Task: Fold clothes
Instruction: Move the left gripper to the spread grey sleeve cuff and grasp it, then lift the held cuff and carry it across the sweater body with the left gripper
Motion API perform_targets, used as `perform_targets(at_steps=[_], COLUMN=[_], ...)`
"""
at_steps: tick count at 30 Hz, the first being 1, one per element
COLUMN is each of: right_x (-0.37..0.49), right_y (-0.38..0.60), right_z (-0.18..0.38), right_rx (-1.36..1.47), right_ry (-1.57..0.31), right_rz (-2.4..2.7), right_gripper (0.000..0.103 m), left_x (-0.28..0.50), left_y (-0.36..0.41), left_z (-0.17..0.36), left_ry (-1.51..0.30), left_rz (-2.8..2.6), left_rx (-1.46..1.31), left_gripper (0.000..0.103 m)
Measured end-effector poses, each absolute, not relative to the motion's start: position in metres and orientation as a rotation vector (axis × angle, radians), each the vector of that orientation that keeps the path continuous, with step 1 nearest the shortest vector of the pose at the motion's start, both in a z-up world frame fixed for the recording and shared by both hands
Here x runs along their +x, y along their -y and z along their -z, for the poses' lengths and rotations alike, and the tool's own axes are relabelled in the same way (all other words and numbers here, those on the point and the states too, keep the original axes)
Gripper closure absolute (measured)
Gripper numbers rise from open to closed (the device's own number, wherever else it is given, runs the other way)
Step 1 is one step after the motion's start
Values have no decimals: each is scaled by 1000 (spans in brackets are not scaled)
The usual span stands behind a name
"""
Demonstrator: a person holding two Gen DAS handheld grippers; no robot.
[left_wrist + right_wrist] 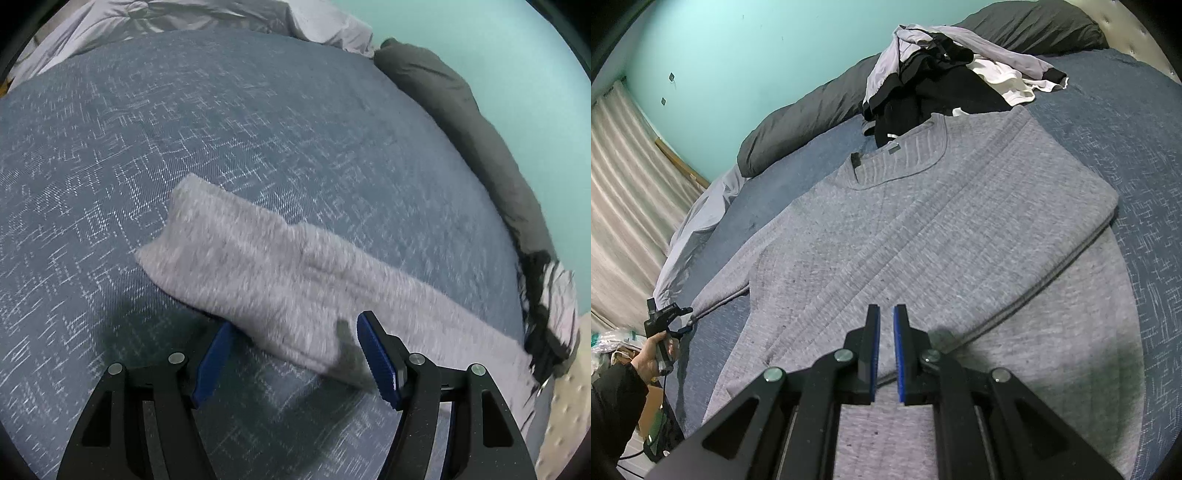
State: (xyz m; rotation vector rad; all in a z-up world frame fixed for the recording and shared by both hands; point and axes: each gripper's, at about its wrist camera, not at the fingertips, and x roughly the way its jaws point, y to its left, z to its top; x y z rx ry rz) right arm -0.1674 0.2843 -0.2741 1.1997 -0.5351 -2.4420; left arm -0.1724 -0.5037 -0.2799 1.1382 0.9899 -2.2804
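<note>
A grey knit sweater [923, 229] lies flat, front up, on the blue patterned bed cover [1126, 147]. Its right side is folded in over the body. My right gripper [886, 308] is over the sweater's lower part, shut, and nothing shows between its blue pads. The left sleeve [266, 266] stretches out across the bed cover [147, 129]. My left gripper [295, 321] stands open at the sleeve's near edge, one finger on each side of the cloth, pads not pressing. The left gripper [685, 319] also shows small at the sleeve's cuff end, held by a hand [650, 360].
A pile of black, white and lilac clothes [942, 74] lies beyond the sweater's collar. A dark grey duvet [461, 129] runs along the teal wall. Crumpled pale sheet [184, 18] lies at the far bed edge. A curtain [624, 206] hangs at the left.
</note>
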Motion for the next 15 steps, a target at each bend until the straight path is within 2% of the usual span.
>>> perform_targets(at_steps=[3, 4, 7, 8, 9, 11, 15], right_x=[-168, -168, -168, -168, -168, -168, -168], right_y=[-284, -284, -284, -284, -285, -285, -286], right_z=[275, 276, 276, 276, 276, 276, 277], right_rx=[1204, 1205, 1205, 1204, 1204, 1203, 1204], right_ry=[530, 529, 530, 531, 532, 536, 556], right_rz=[2442, 2442, 2441, 2442, 2442, 2442, 2438], right_gripper=[96, 96, 96, 96, 96, 96, 96], left_x=[-177, -179, -182, -183, -183, -187, -198], left_y=[502, 500, 497, 497, 497, 495, 492], left_z=[280, 279, 277, 278, 277, 275, 268], left_ry=[-964, -948, -904, -905, -902, -890, -855], left_rz=[2294, 2305, 2318, 2321, 2325, 2338, 2370], left_rx=[1133, 1135, 1147, 1152, 1154, 1158, 1158], left_gripper=[33, 37, 63, 68, 70, 81, 86])
